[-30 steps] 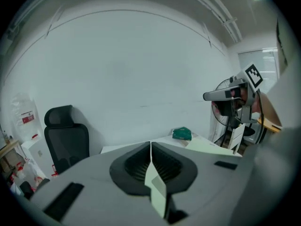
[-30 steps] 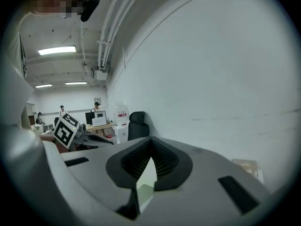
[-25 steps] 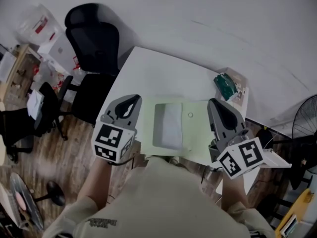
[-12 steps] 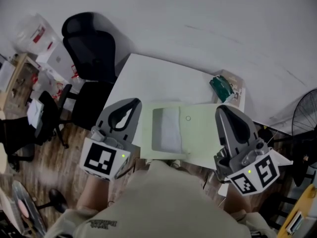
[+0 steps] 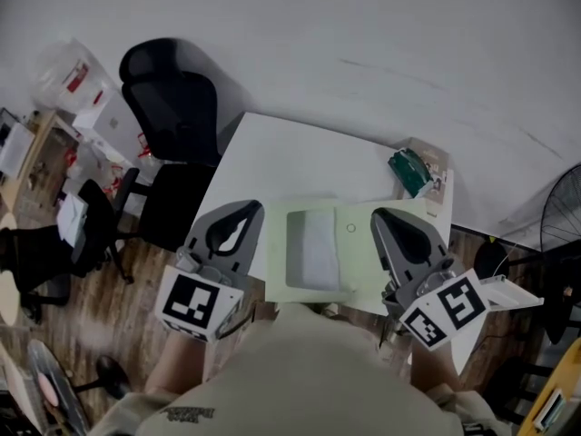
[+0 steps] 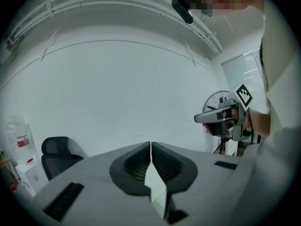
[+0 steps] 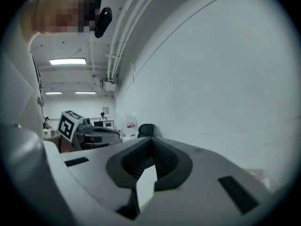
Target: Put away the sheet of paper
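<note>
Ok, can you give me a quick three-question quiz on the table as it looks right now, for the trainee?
1. True or false: the white sheet of paper lies over the pale green folder, not on bare table.
2. What stands beyond the table's far left corner? A) a black office chair B) a ladder C) a filing cabinet
3. Fill in: the dark green object lies near the table's far ___ corner.

Key: 1 true; 2 A; 3 right.
</note>
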